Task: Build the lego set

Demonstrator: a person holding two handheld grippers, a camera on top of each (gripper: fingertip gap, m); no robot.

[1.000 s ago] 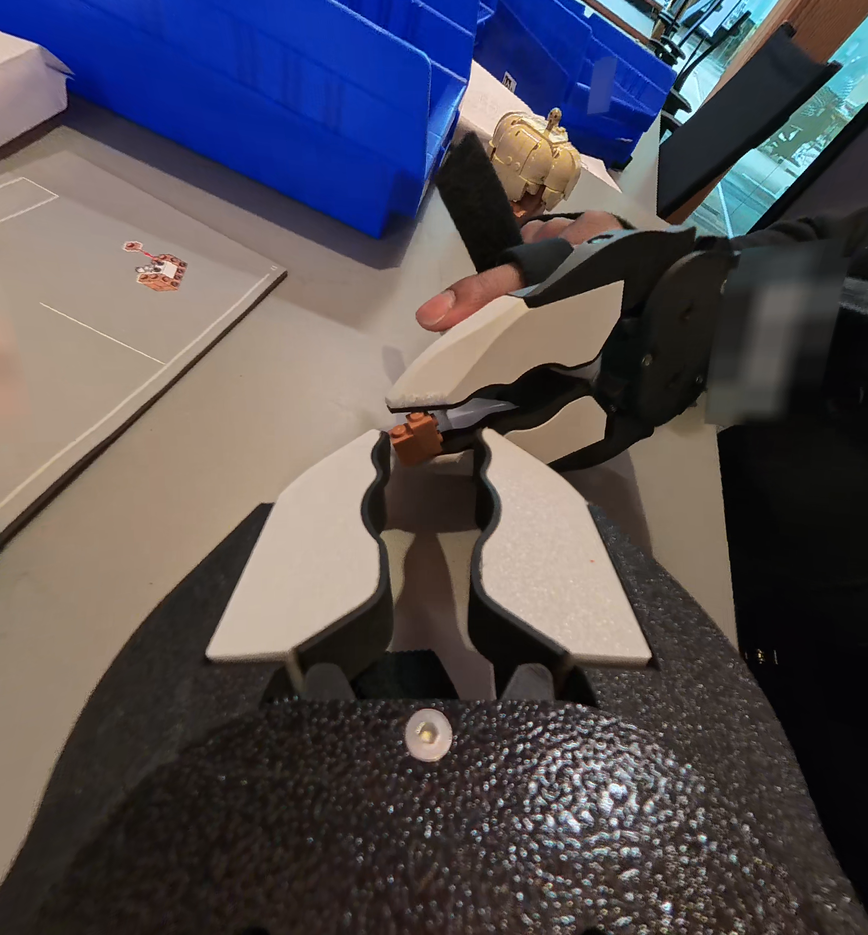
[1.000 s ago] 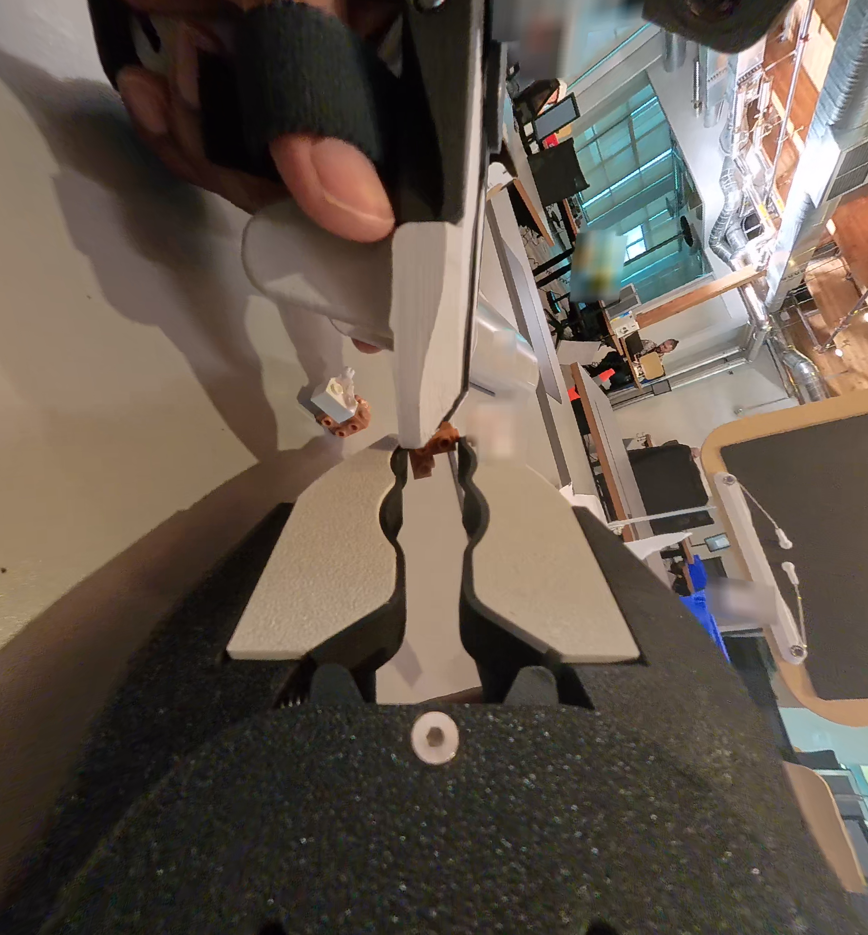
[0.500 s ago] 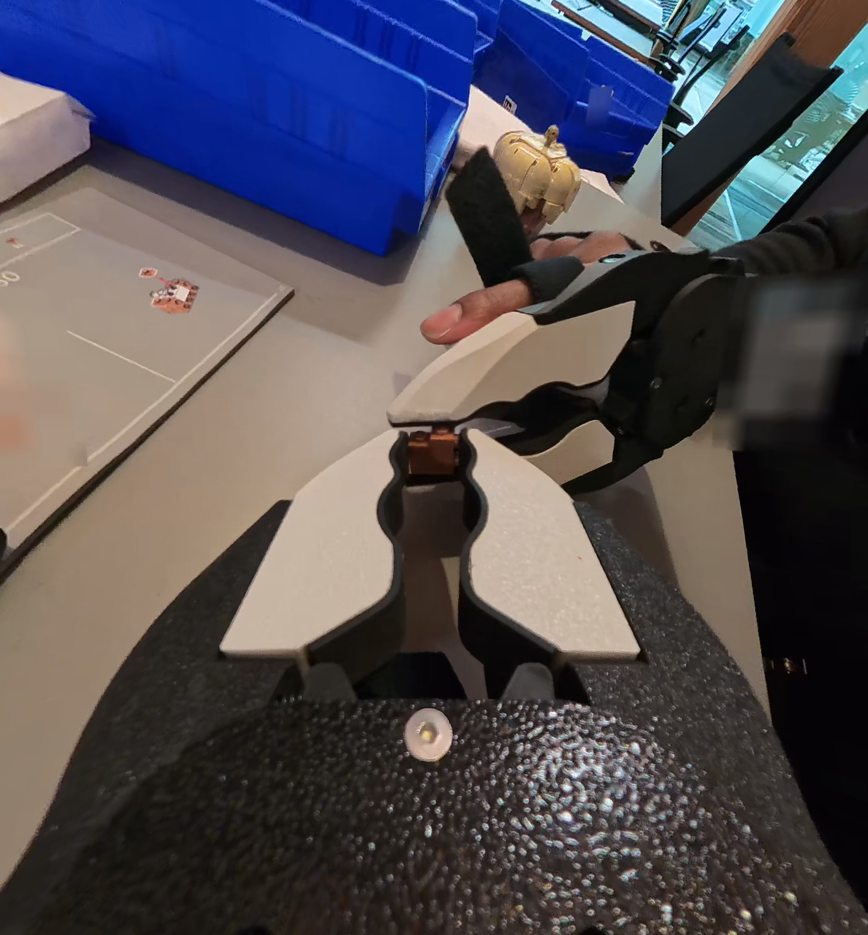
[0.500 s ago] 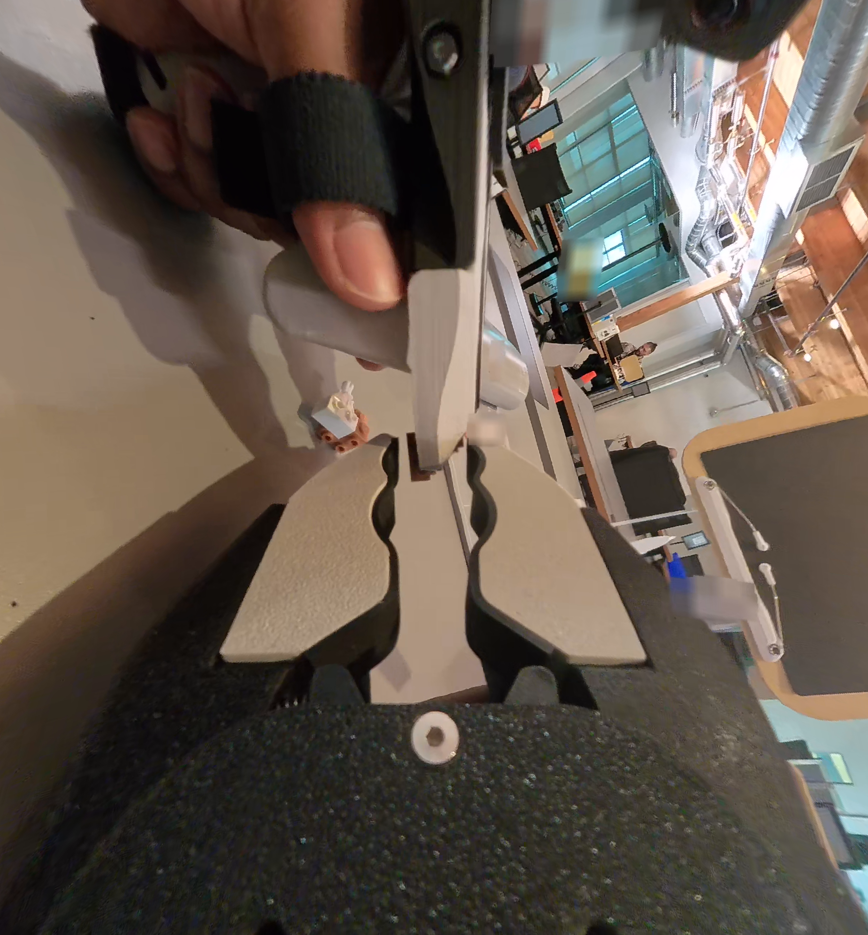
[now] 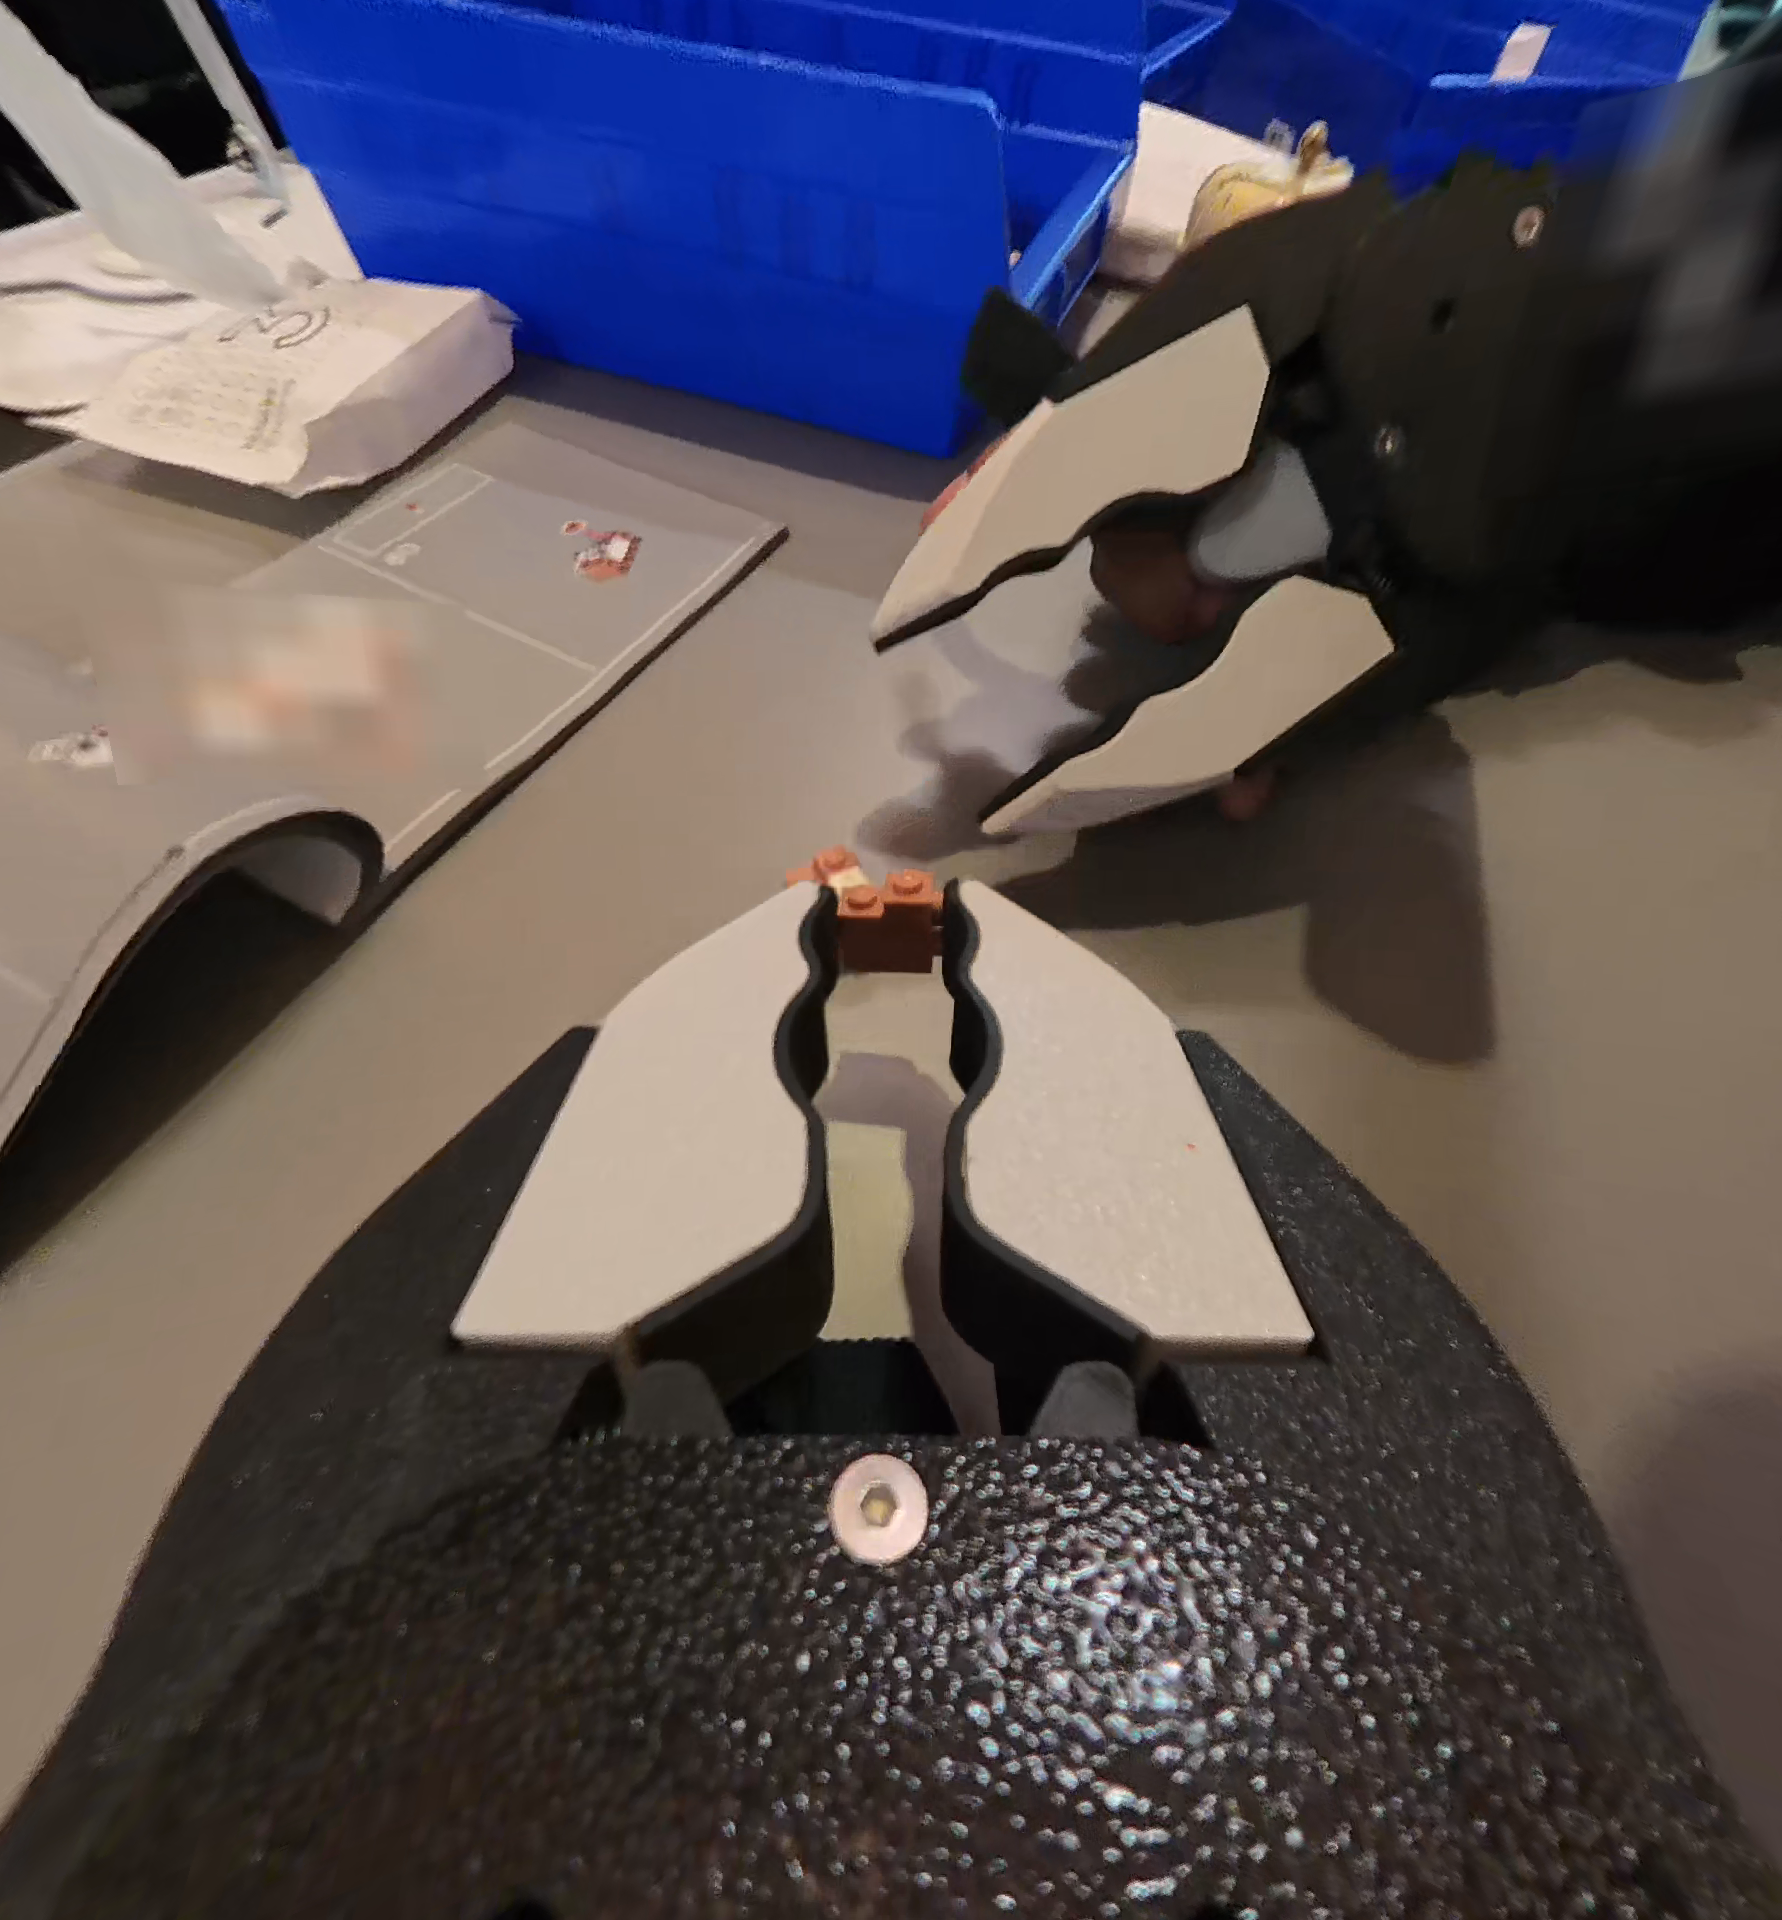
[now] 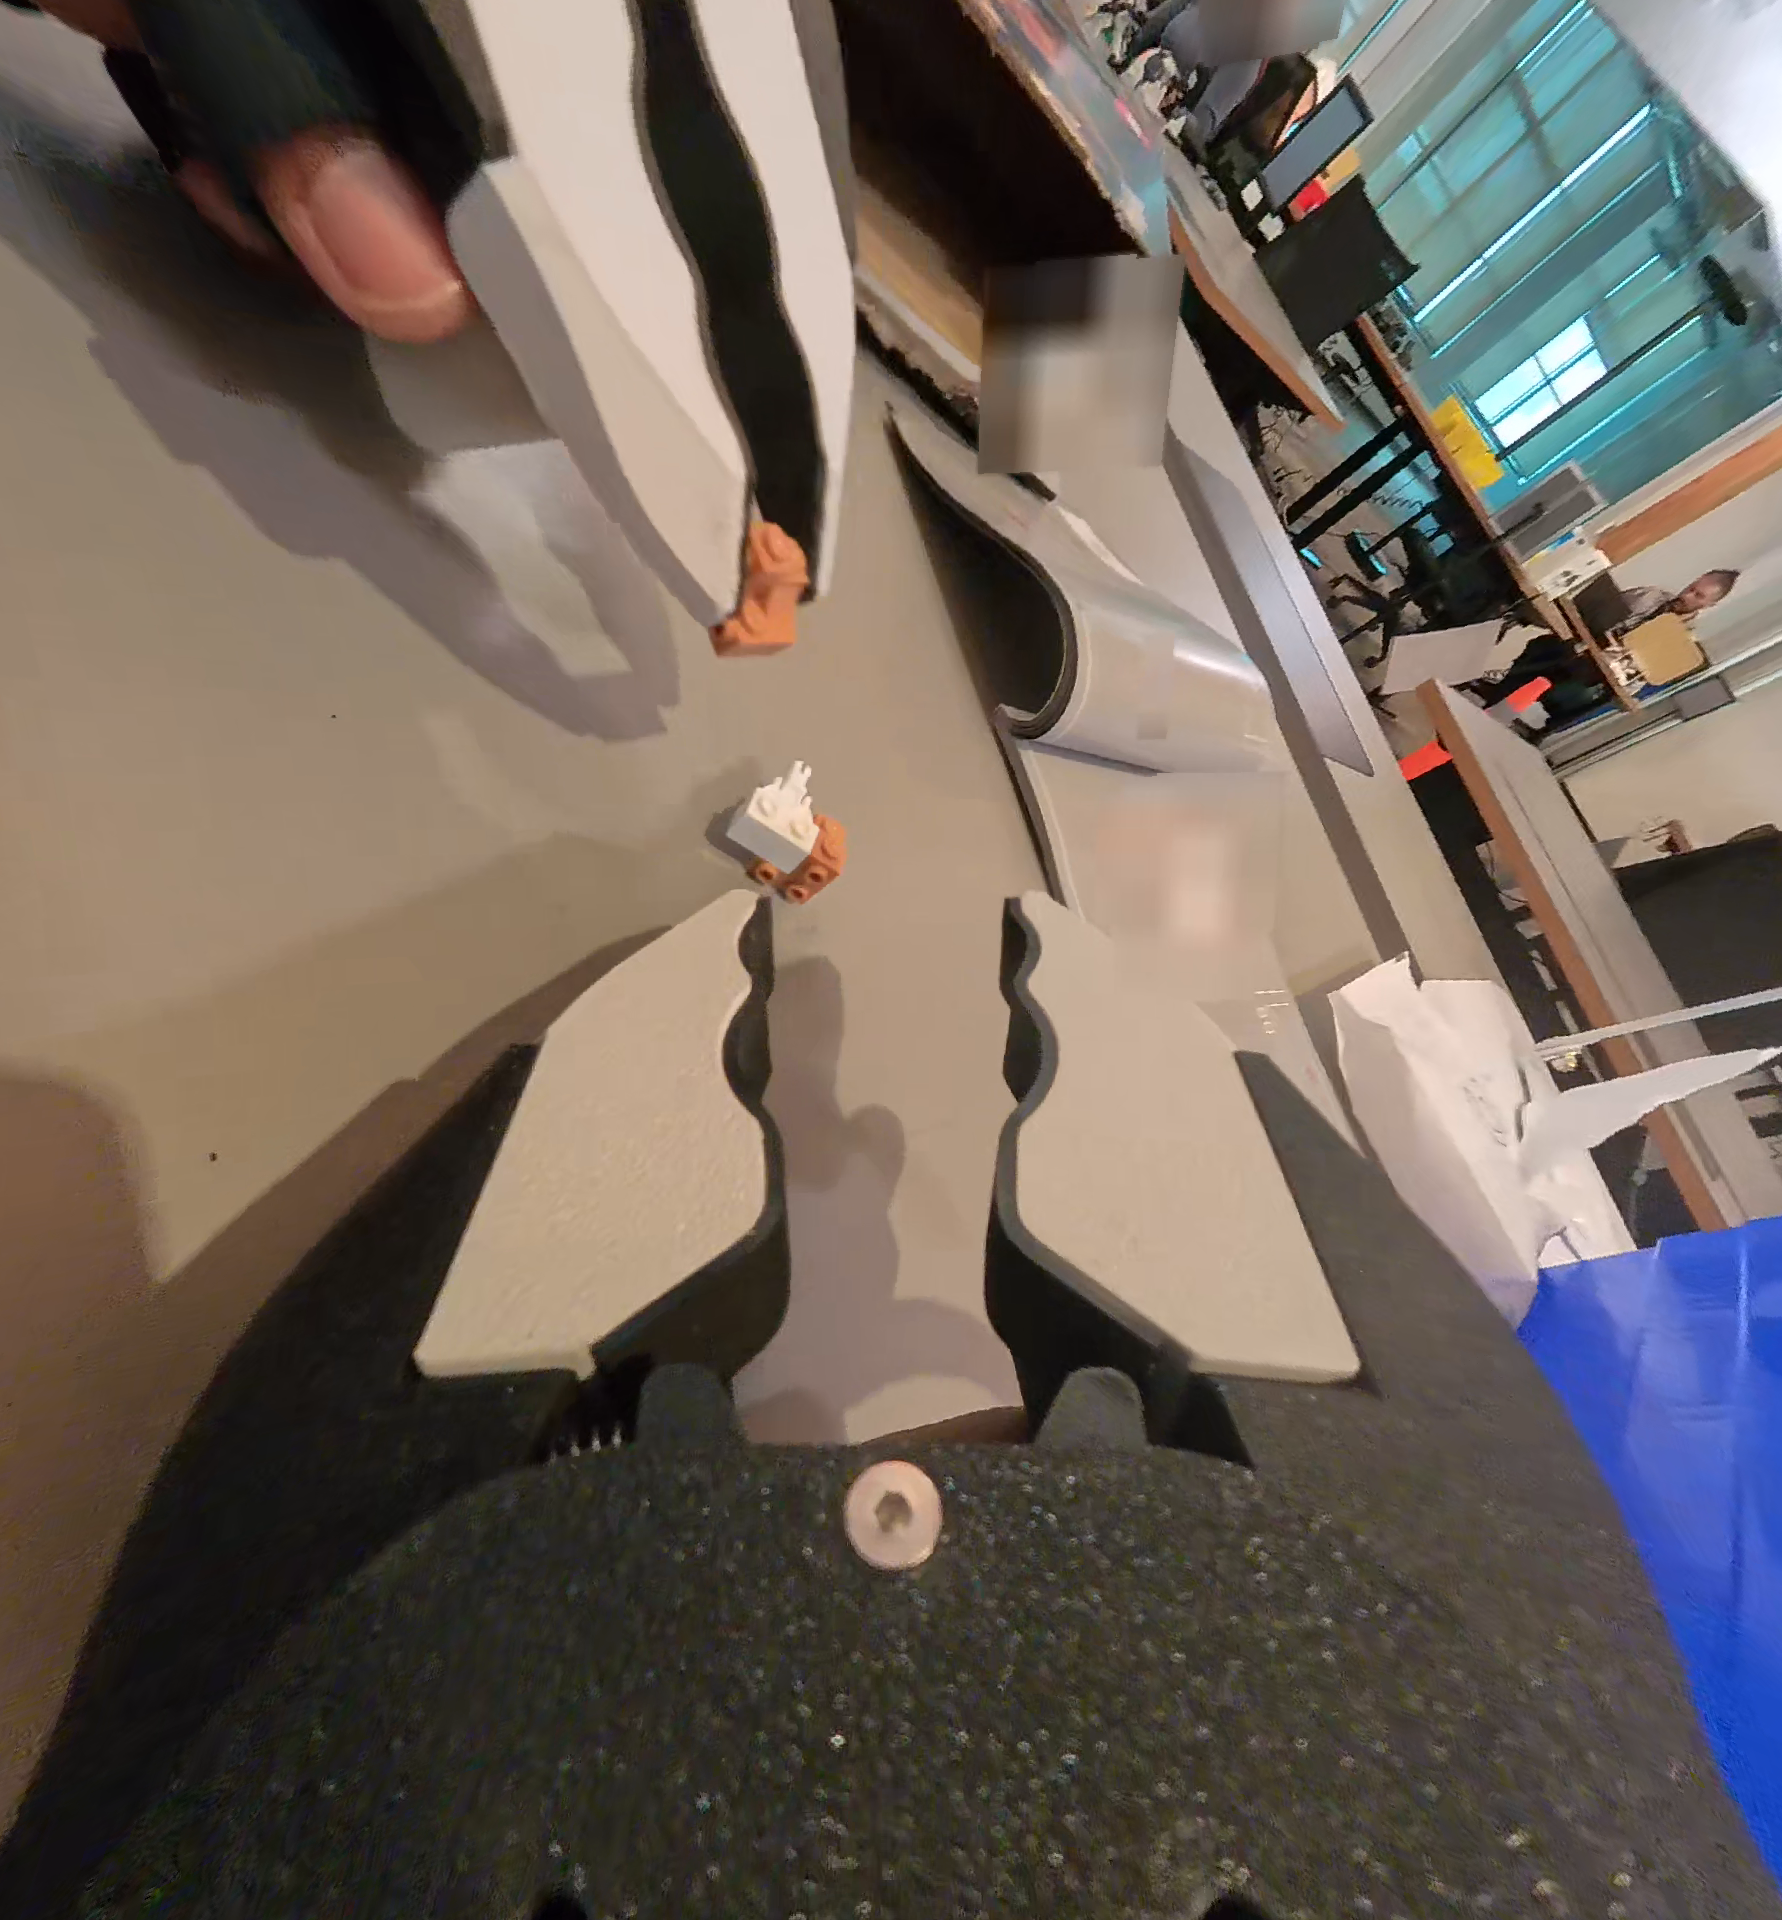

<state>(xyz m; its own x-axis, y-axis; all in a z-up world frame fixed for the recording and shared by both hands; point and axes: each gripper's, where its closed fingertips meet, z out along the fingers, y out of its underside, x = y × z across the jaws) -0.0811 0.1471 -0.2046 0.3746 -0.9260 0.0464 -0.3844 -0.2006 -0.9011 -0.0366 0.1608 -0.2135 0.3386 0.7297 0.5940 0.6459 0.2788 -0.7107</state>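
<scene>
My left gripper [image 5: 885, 940] is nearly closed on a small brown brick piece [image 5: 887, 928], both pads pressed against its sides right at the tips. The piece sits studs-up in that view, two studs showing on top, its long axis running across from one pad to the other. From the right wrist view the same piece [image 6: 762, 603] pokes out past the tips, its lower end clear of the grey table [image 5: 658, 790].

My right gripper [image 6: 882, 914] stands wide open with nothing between its fingers, hovering just above the table. Just past its left fingertip [image 6: 736, 920] lies a little assembly, a white brick on brown pieces [image 6: 788, 836], resting tilted on the table, its white spiky end pointing away from me and the brown studs facing my fingers.

Farther off lies a grey printed mat [image 5: 430, 623] with one curled corner, then a white paper bag [image 5: 243, 384] and a row of blue bins [image 5: 658, 187].
</scene>
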